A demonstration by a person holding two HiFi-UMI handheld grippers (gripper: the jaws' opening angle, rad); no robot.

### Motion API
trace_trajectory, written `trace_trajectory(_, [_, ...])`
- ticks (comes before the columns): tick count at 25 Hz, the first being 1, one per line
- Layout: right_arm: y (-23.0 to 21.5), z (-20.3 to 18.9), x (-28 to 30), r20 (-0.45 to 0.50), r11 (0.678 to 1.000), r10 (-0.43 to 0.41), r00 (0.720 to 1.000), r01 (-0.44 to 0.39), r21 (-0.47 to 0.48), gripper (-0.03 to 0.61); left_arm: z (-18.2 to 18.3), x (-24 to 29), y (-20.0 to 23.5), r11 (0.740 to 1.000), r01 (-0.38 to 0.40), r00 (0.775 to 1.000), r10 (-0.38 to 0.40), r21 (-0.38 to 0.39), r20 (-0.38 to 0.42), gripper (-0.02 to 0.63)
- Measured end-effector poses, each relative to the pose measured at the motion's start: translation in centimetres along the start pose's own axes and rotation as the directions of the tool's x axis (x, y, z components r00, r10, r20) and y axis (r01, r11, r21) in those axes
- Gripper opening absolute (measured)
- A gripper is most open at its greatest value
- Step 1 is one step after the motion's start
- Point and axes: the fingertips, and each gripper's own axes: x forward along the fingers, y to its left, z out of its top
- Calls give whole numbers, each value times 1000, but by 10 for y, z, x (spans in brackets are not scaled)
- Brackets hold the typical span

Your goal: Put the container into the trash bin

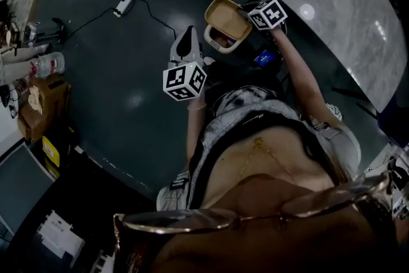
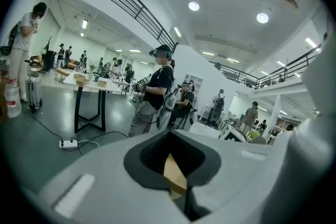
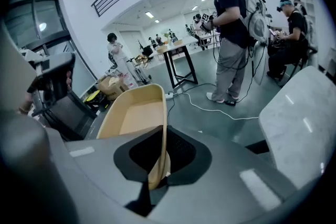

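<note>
Right tongs are clamped on the rim of the tan container, which is up in the air above the dark floor, beside the marble worktop's left edge. Left tongs are narrow and near the container. A tan sliver shows in their gap; whether they pinch it is unclear.

My left hand-held gripper and right hand-held gripper have matt grey plastic shells; the right one's black pads look finely ribbed. The container is tan, smooth and matt. The floor is dark and glossy, the surface polished, veined like marble.
</note>
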Motion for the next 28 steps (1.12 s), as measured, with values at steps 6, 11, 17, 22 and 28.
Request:
trace_trajectory(6, [-19, -47, 73, -114, 997, -23, 993, 32, 73, 38, -4, -8, 21, 999, -41, 999, 41, -26, -14, 0])
trace_trajectory(11, [-37, -92, 119, -245, 989, -75, 966, 103, 104, 38, -6, -11, 36, 996, -69, 997, 68, -59, -22, 0])
trace_trajectory(17, [-55, -143, 148, -378, 967, -142, 915, 209, 143, 38, -11, -14, 47, 995, -81, 996, 78, -61, -41, 0])
trace_trajectory(22, [-64, -159, 162, -435, 958, -142, 889, 234, 166, 38, -19, -8, 59, 993, -98, 994, 95, -68, -52, 0])
trace_trajectory(28, [-63, -170, 164, -492, 948, -132, 861, 255, 192, 80, -17, -12, 59, 990, -113, 993, 110, -79, -48, 0])
